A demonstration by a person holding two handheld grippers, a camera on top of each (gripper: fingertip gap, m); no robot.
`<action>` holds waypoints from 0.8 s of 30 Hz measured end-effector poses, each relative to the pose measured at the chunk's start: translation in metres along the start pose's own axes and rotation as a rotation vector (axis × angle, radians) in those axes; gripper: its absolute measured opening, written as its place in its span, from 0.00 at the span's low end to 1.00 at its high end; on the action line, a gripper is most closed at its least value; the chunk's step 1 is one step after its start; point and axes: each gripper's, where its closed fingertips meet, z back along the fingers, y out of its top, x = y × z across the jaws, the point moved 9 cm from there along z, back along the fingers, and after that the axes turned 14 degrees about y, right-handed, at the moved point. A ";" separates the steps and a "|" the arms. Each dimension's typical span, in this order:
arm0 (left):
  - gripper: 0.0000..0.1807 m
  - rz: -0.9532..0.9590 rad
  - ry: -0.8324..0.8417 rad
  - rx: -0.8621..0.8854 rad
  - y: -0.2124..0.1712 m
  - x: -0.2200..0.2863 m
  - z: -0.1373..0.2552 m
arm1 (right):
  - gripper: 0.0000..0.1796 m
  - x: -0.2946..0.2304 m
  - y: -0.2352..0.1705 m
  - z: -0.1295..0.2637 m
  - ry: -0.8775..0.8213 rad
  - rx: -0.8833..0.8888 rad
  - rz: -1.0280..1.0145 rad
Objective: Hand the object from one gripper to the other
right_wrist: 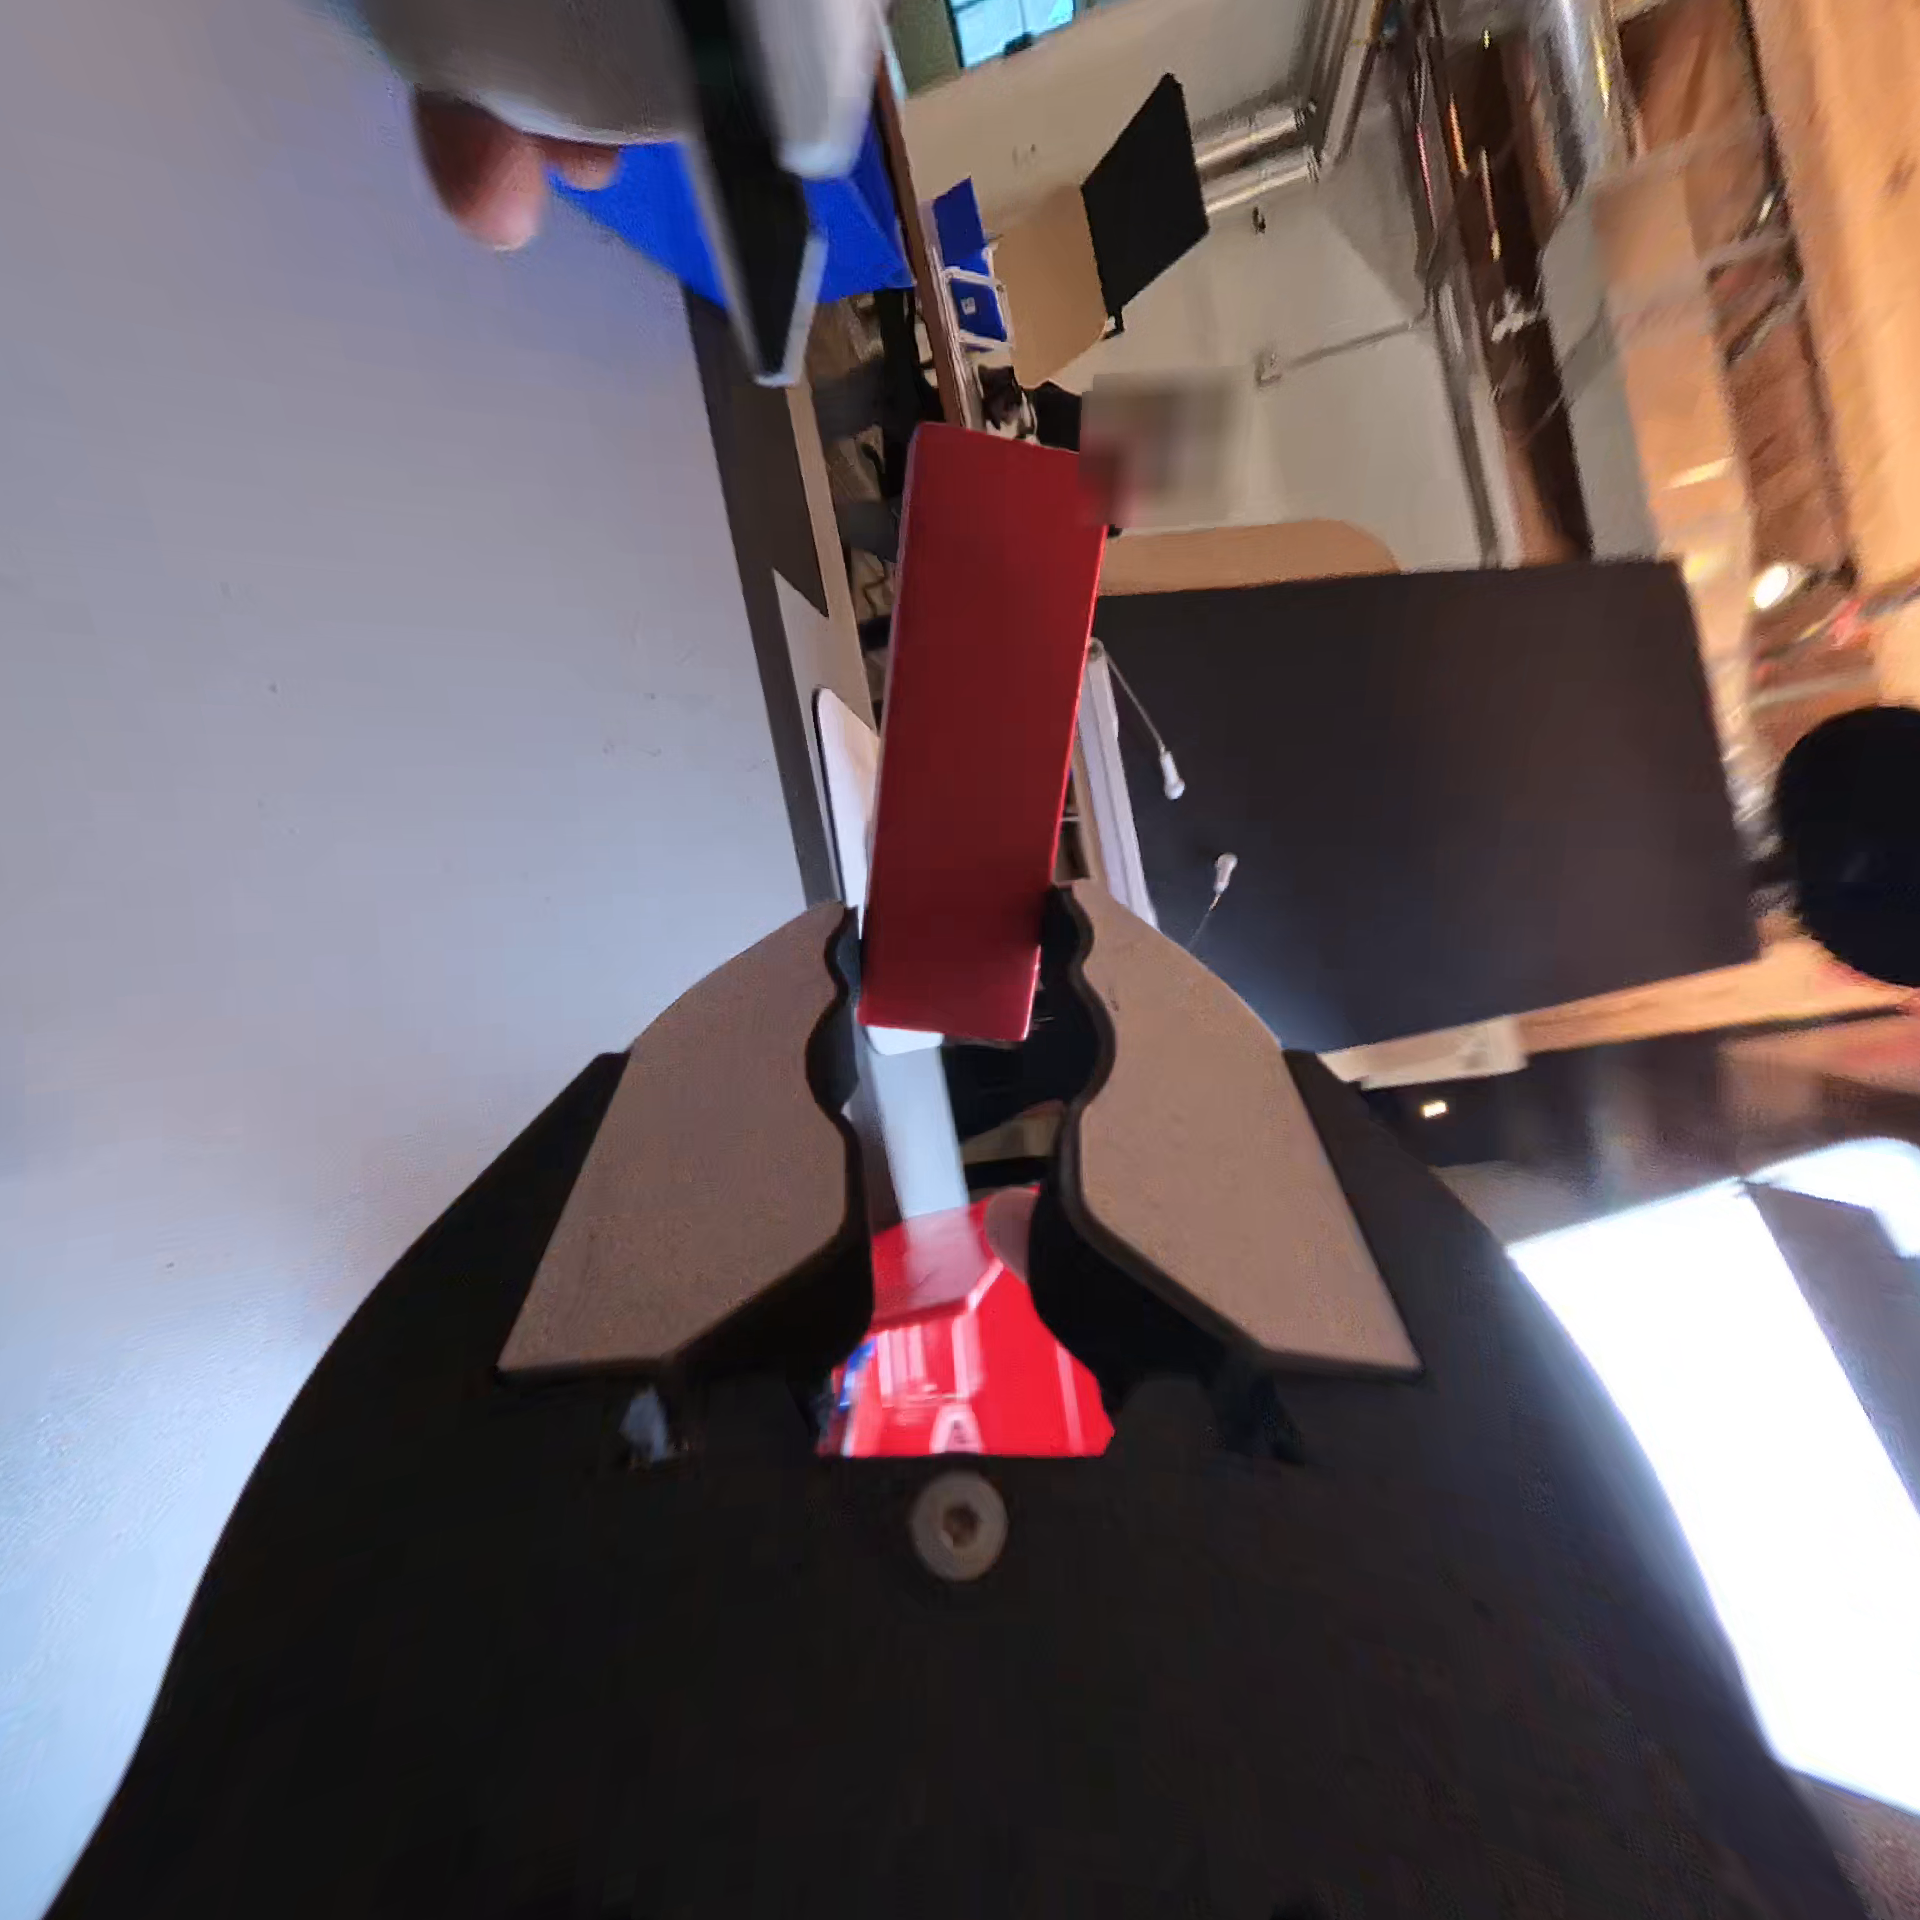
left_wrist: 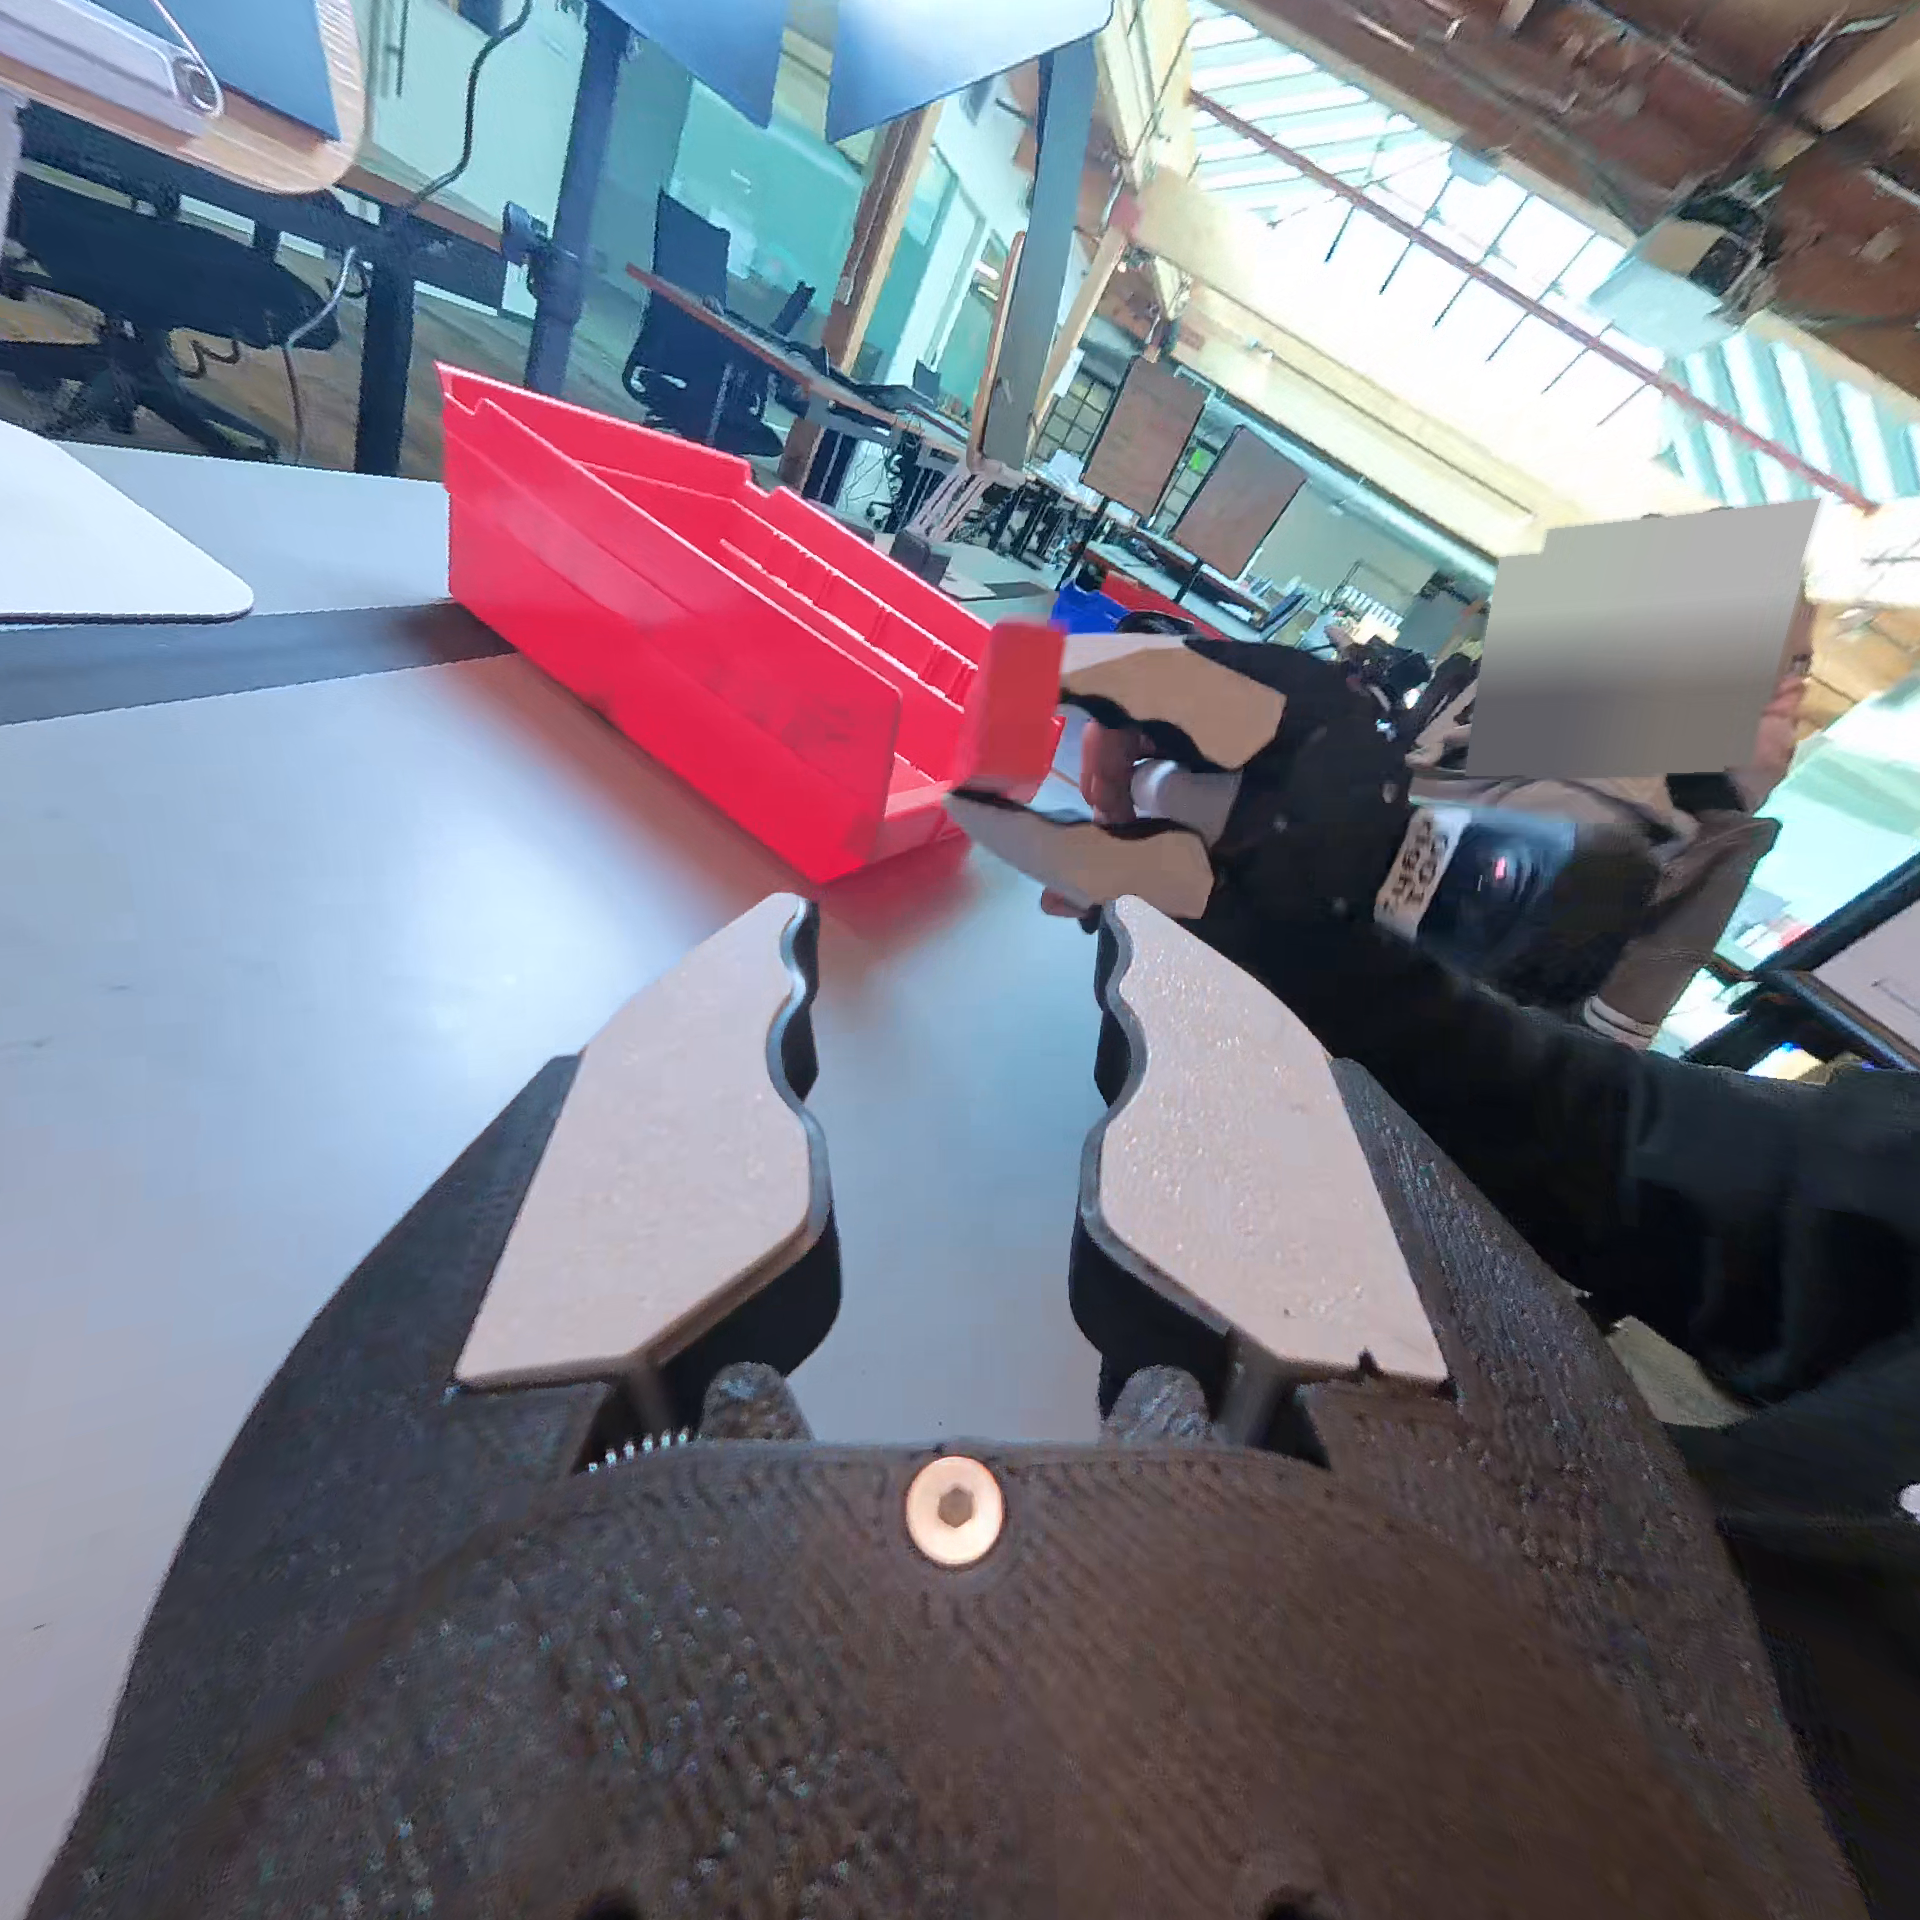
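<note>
The left gripper (left_wrist: 954, 914) has a rough, black 3D-printed plastic body with a rounded front. Two flat, pale grey, grainy finger plates (left_wrist: 665, 1164) sit on it, their black inner edges cut in waves. A silver hex-socket screw (left_wrist: 954, 1509) sits just behind the fingers, with a small coiled spring (left_wrist: 644, 1446) at the left finger's root. The right gripper (right_wrist: 956, 925) is built alike; a dull grey screw (right_wrist: 957, 1527) lies behind its fingers. A black sleeve (left_wrist: 1558, 1122) lies behind it.
</note>
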 end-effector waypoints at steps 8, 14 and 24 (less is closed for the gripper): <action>0.11 -0.248 0.103 -0.085 -0.011 0.006 -0.007 | 0.19 -0.034 0.037 -0.025 0.034 0.016 0.231; 0.09 -0.344 0.091 -0.064 -0.005 0.012 -0.003 | 0.18 -0.026 0.039 -0.019 0.005 0.038 0.123; 0.09 -0.320 0.175 0.103 0.019 -0.010 0.022 | 0.36 0.024 -0.008 0.002 0.334 0.556 -0.857</action>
